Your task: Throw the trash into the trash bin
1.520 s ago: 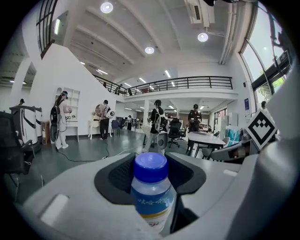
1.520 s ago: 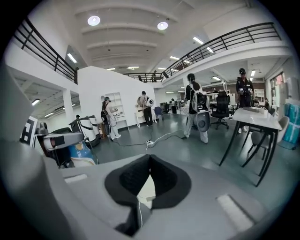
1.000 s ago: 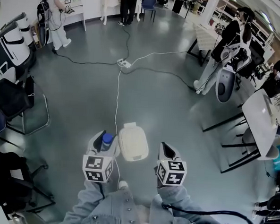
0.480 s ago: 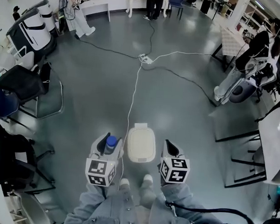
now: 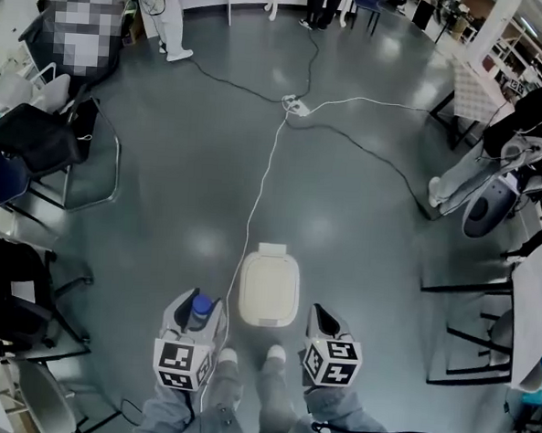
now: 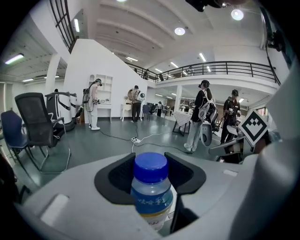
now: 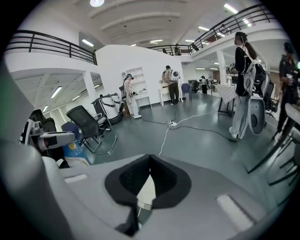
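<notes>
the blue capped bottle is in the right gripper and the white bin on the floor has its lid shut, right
Not quite: the blue-capped bottle is in the left gripper, as the left gripper view shows. The right gripper is shut with nothing in it. The white bin on the floor does have its lid shut.

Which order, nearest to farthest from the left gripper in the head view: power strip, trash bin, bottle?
1. bottle: held in the left gripper, between its jaws.
2. trash bin: on the floor just to its right, lid closed.
3. power strip: far ahead on the floor, near the top of the view.
</notes>
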The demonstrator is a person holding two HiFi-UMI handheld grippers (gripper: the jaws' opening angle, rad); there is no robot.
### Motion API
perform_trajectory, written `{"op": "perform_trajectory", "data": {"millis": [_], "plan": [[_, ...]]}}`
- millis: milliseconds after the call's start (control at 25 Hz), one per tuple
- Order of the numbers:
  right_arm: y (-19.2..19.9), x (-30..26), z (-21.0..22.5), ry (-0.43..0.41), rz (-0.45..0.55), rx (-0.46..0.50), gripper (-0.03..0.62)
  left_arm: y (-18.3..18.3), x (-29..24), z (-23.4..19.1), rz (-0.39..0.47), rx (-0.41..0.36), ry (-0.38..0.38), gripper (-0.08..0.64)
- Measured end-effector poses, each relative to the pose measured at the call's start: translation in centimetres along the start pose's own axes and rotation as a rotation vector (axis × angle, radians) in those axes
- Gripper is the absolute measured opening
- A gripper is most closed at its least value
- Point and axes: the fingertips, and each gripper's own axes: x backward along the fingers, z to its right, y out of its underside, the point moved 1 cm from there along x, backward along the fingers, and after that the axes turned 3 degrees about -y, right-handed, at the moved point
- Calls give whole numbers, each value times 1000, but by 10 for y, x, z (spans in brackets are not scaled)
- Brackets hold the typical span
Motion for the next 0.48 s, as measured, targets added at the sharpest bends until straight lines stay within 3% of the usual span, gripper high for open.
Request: {"op": "perform_trajectory", "data": {"millis": [160,480], "plan": [[45,-36,14,4,-32,-5,3,53,-19,-1,1,-27,-1,204],[174,-95,25,3,-161,-61,3,182,-55,-8,-90,45,-22,204]]}}
